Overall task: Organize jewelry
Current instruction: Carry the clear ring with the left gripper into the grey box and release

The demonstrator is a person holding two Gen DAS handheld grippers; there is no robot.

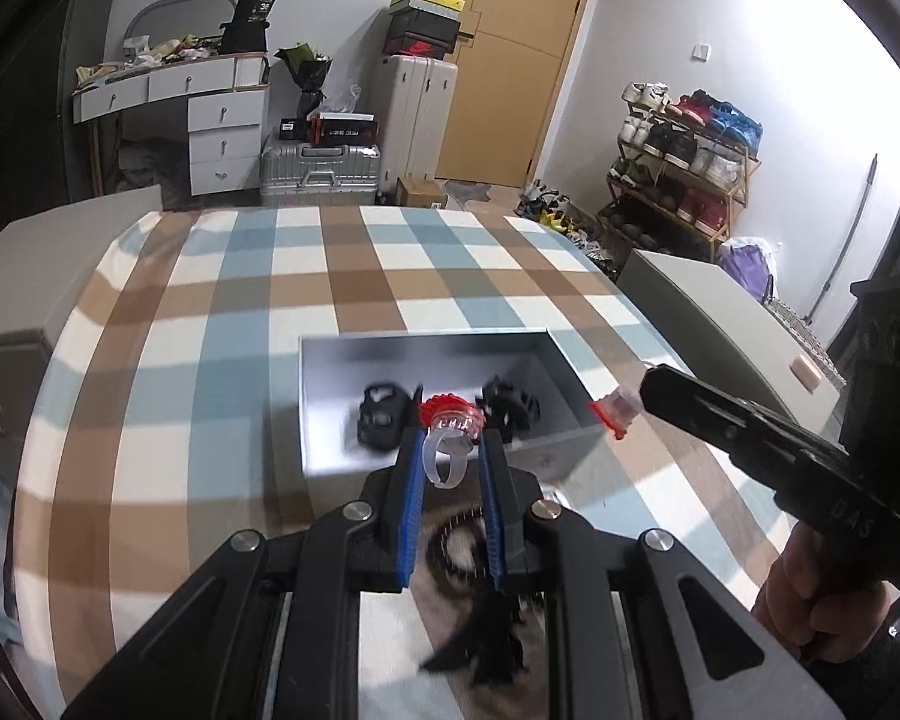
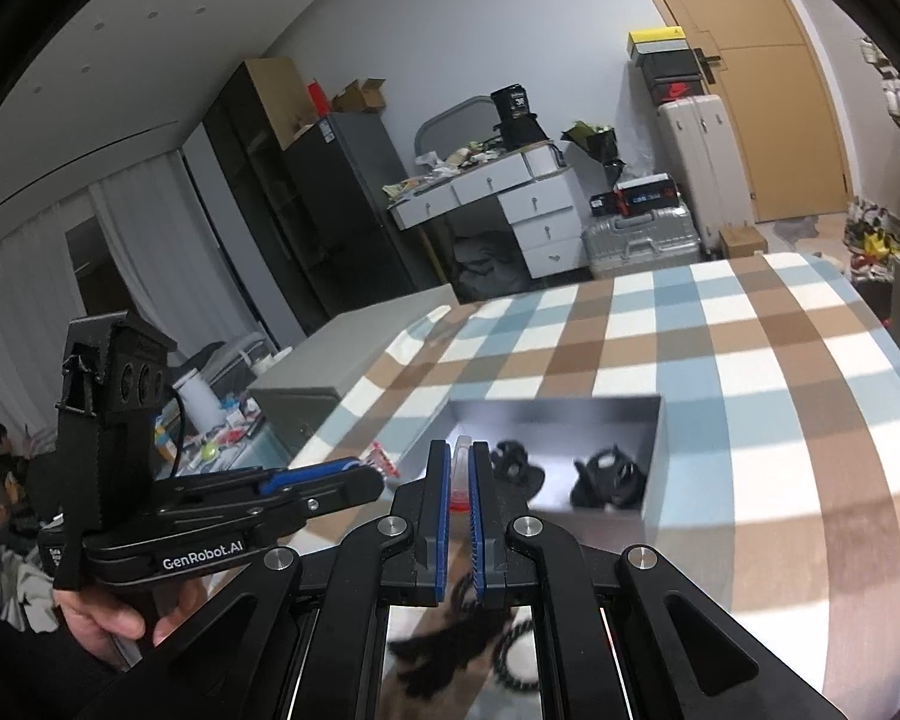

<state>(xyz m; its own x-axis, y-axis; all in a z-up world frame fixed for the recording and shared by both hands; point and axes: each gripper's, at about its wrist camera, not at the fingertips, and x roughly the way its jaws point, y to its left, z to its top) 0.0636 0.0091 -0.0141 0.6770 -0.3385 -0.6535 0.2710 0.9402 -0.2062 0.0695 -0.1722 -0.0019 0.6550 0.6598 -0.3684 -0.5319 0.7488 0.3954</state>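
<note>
Pointing upward, red-topped ring [image 1: 450,432] stands band-down in left hand-held gripper [image 1: 448,450].

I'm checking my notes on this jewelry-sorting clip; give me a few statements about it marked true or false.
1. The left tool holds a clear ring with a red top. True.
2. The right tool is empty. False: it is shut on a second clear, red-topped ring.
3. The grey tray holds two black items. True.
4. The tray sits on a bare wooden floor. False: it sits on a checked cloth.
5. Both rings lie in the tray. False: both are in the tools.
</note>
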